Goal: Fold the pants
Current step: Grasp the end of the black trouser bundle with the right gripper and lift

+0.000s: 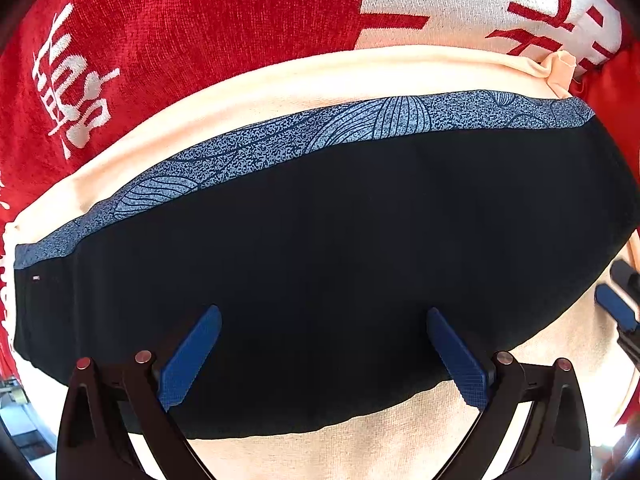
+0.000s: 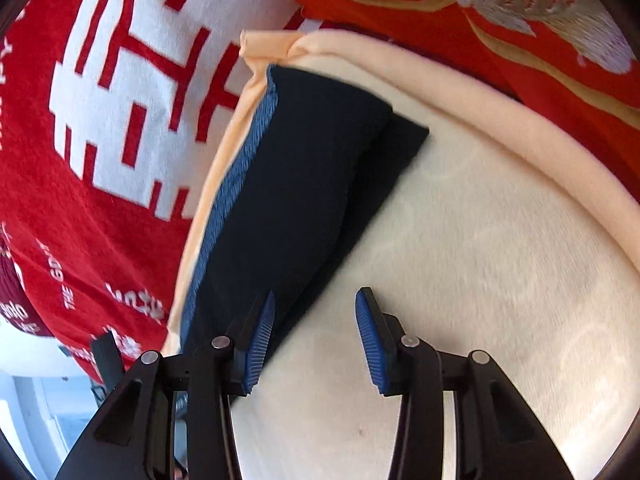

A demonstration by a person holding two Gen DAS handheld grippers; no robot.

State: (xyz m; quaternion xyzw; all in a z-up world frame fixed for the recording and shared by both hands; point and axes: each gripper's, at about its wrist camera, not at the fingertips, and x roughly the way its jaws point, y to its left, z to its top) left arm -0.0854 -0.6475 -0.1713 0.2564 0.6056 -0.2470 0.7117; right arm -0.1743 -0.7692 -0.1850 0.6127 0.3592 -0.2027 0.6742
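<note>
Both tongs — left (image 1: 323, 354), right (image 2: 315, 340) — gape empty over folded dark pants (image 1: 320, 248) on cream blanket (image 2: 480, 240).

a cream blanket (image 2: 460, 240) is lying over a red cloth (image 1: 180, 40) that is showing white characters, and red fabric embroidered with pale flowers (image 2: 520, 12) is bordering its far edge.

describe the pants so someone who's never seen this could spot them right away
Start at the red blanket with white characters, then the cream cloth spread over it. The pants lie folded on that cloth near its edge: the only dark navy item, with a speckled blue patterned waistband along one long side.
</note>
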